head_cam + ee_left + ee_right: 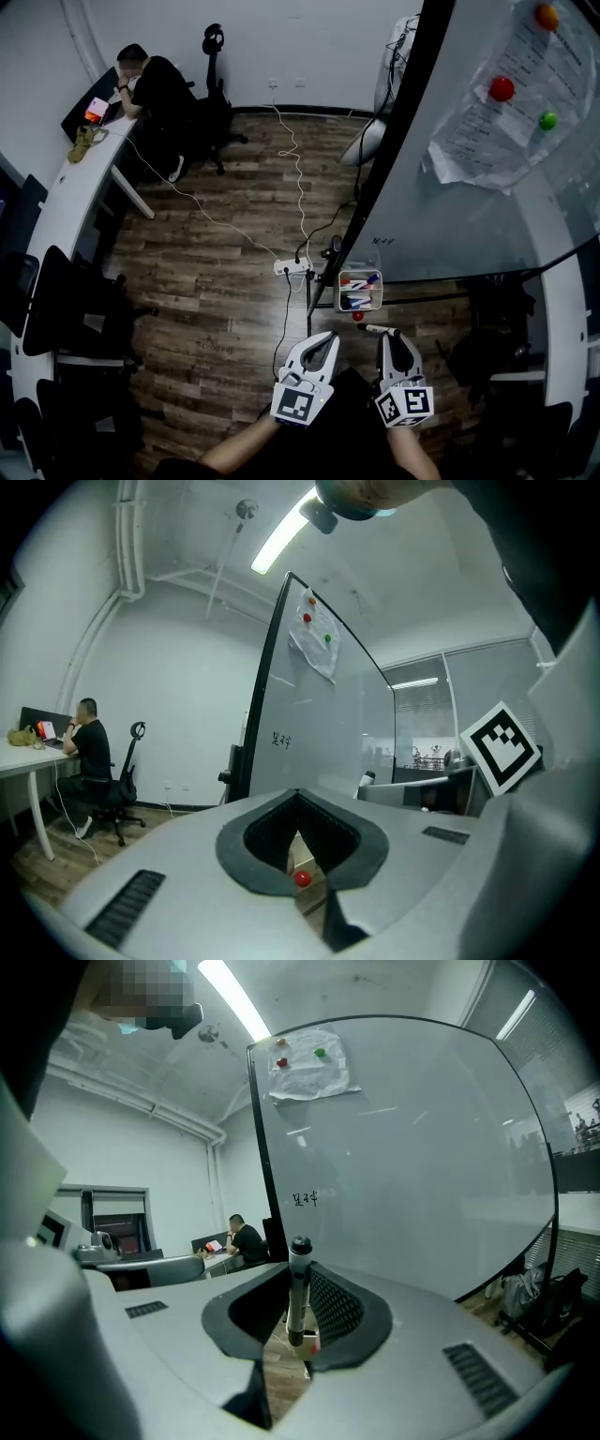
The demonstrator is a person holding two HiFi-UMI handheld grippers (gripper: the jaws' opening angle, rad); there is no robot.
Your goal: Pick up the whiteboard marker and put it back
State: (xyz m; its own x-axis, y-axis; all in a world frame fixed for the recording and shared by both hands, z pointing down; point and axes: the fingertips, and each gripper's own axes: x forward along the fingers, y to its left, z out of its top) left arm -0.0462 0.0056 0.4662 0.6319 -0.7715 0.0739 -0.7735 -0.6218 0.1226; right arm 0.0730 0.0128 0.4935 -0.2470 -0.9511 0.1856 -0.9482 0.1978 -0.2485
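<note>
The right gripper (pixel 387 336) had its fingers (pixel 335 1309) closed on the whiteboard marker (pixel 380 330), gripping the white barrel near its middle. In the right gripper view the marker (pixel 298 1290) stood upright between the pads, its dark cap at the top. From the head view it lay crosswise at the finger ends, held in the air above the wooden floor (pixel 225 281), just short of the small tray (pixel 338 291) at the foot of the whiteboard (pixel 450 206) and not inside it. The tray held several other pens.

The left gripper (pixel 328 337) was beside the right one with its fingers (pixel 262 834) drawn together at the tips and nothing between them. Through the gap below the tips a red ball (pixel 302 878) showed on the floor; the head view placed the ball (pixel 357 316) just below the tray.

A sheet of paper (pixel 487 112) was pinned to the whiteboard under red (pixel 502 89), green (pixel 548 120) and orange (pixel 547 16) magnets. Across the room a seated person (pixel 159 89) leaned over a long white surface (pixel 66 197).
</note>
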